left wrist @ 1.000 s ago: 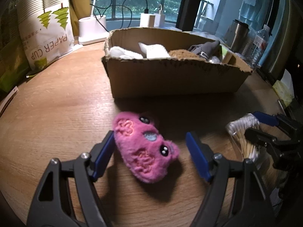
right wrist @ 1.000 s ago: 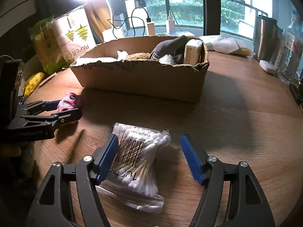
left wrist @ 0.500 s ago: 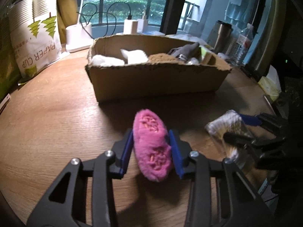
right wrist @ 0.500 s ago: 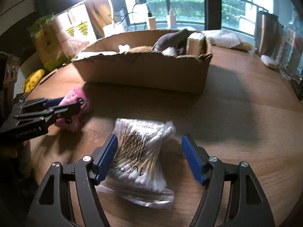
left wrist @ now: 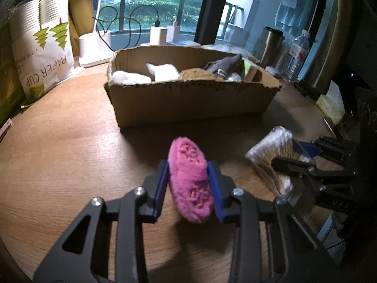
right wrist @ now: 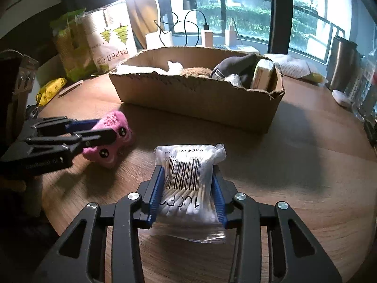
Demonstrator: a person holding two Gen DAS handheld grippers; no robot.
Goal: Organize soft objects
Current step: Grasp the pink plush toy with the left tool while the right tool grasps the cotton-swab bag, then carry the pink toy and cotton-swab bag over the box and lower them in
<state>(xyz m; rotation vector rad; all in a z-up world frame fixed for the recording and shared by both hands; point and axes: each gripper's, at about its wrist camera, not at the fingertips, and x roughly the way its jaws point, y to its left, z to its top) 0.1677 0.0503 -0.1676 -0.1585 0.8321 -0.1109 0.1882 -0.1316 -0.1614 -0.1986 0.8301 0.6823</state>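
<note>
My left gripper point(left wrist: 188, 188) is shut on a pink plush toy point(left wrist: 189, 176) and holds it just above the wooden table; the toy also shows in the right wrist view point(right wrist: 110, 139), held by the left gripper point(right wrist: 103, 134). My right gripper point(right wrist: 187, 191) is shut on a clear bag of cotton swabs point(right wrist: 188, 184), lifted off the table; the bag also shows in the left wrist view point(left wrist: 273, 155). An open cardboard box point(left wrist: 188, 101) with several soft items inside stands behind both, also in the right wrist view point(right wrist: 200, 99).
A paper cup bag point(left wrist: 44, 54) stands at the far left. A white lamp base point(left wrist: 94, 49) and chargers with cables sit behind the box. A steel tumbler point(right wrist: 341, 66) and water bottles point(left wrist: 294, 56) stand at the right. A yellow packet point(right wrist: 50, 89) lies at the left edge.
The left gripper closed on the pink plush toy and lifted it. The right gripper closed on the cotton swab bag and raised it slightly.
</note>
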